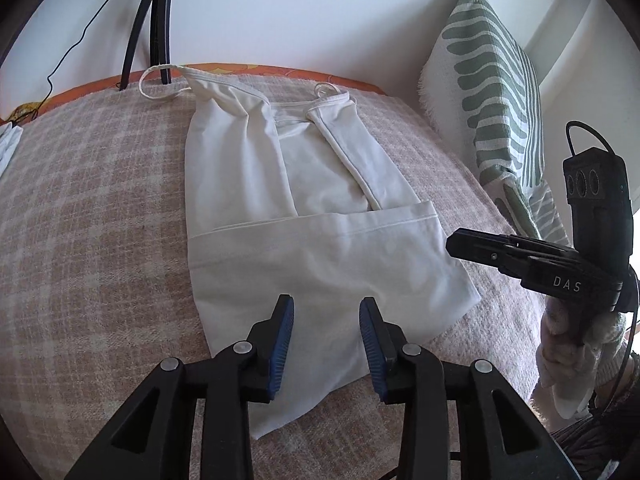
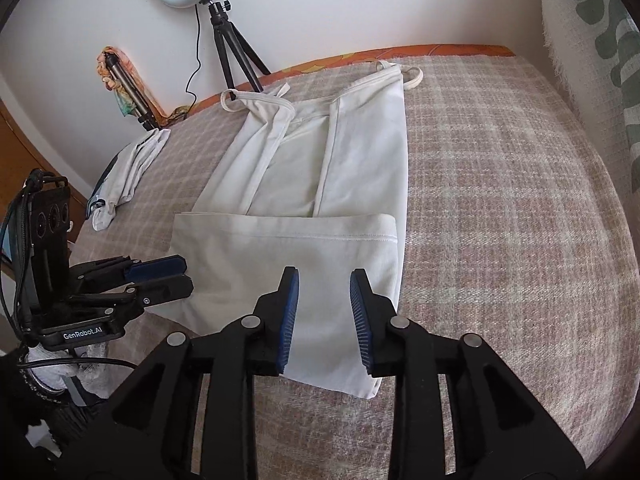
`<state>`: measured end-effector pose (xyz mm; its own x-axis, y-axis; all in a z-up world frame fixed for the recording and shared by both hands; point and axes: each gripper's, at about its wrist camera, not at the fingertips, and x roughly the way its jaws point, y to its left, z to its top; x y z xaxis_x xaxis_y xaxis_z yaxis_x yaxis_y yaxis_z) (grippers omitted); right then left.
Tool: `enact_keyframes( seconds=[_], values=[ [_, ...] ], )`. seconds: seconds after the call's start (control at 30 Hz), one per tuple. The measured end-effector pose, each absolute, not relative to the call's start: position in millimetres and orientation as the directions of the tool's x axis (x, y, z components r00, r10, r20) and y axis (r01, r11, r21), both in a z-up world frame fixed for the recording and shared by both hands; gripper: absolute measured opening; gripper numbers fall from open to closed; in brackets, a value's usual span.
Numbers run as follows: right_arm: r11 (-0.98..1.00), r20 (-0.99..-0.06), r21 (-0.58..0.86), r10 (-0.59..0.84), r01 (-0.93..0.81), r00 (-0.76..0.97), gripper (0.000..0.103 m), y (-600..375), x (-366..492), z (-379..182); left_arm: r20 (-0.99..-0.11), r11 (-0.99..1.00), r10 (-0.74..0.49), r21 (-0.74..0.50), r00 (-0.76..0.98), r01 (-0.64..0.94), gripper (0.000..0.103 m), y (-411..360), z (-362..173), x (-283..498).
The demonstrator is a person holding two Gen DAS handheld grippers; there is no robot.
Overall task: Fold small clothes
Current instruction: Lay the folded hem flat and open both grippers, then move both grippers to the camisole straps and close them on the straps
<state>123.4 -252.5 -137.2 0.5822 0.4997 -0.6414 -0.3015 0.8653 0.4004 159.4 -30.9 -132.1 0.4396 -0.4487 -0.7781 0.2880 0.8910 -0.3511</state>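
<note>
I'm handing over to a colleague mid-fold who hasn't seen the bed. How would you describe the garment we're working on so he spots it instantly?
Look at the pink plaid blanket covering the bed: the white strappy top lies flat in its middle, ahead of both open claws. Its sides are folded inward, its bottom hem is folded up, and thin strap loops lie at the far end. The only other white cloth, a crumpled bundle, sits at the blanket's left edge.

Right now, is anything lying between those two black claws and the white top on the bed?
Nothing visible. The left gripper and right gripper both hang open directly over the white cotton strappy top, on the pink checked blanket.
</note>
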Motion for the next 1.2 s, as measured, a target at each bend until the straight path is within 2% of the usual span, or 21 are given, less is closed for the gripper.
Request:
enact_keyframes(
  seconds=[0.1,0.17,0.3,0.43,0.8,0.93,1.03,1.2],
  values=[
    [0.907,-0.727,0.335,0.422,-0.256,0.542,0.035,-249,131,-148,-0.774,0.891,-0.451,-0.361,0.444,0.275,0.035,-20,-121,161],
    [0.912,-0.742,0.33,0.41,-0.243,0.53,0.035,-255,133,-151,-0.764,0.886,-0.462,-0.382,0.45,0.261,0.036,-7,-112,166],
    [0.877,-0.677,0.42,0.474,-0.234,0.563,0.035,-278,139,-135,-0.762,0.914,-0.406,-0.35,0.504,0.206,0.04,19,-102,194],
    [0.829,-0.606,0.509,0.536,-0.231,0.587,0.036,-296,160,-122,-0.775,0.914,-0.4,-0.376,0.489,0.151,0.041,38,-114,237],
    [0.795,-0.611,0.557,0.588,-0.239,0.53,0.036,-287,257,-136,-0.791,0.906,-0.412,-0.408,0.453,0.111,0.04,39,-153,322],
    [0.771,-0.6,0.6,0.609,-0.211,0.519,0.038,-287,291,-145,-0.783,0.903,-0.416,-0.416,0.463,0.108,0.034,37,-158,337],
    [0.753,-0.583,0.627,0.623,-0.199,0.521,0.038,-287,306,-151,-0.781,0.902,-0.42,-0.417,0.462,0.114,0.026,30,-158,347],
    [0.734,-0.56,0.642,0.645,-0.22,0.52,0.038,-279,322,-150,-0.782,0.907,-0.404,-0.409,0.474,0.099,0.003,28,-164,355]
  ],
)
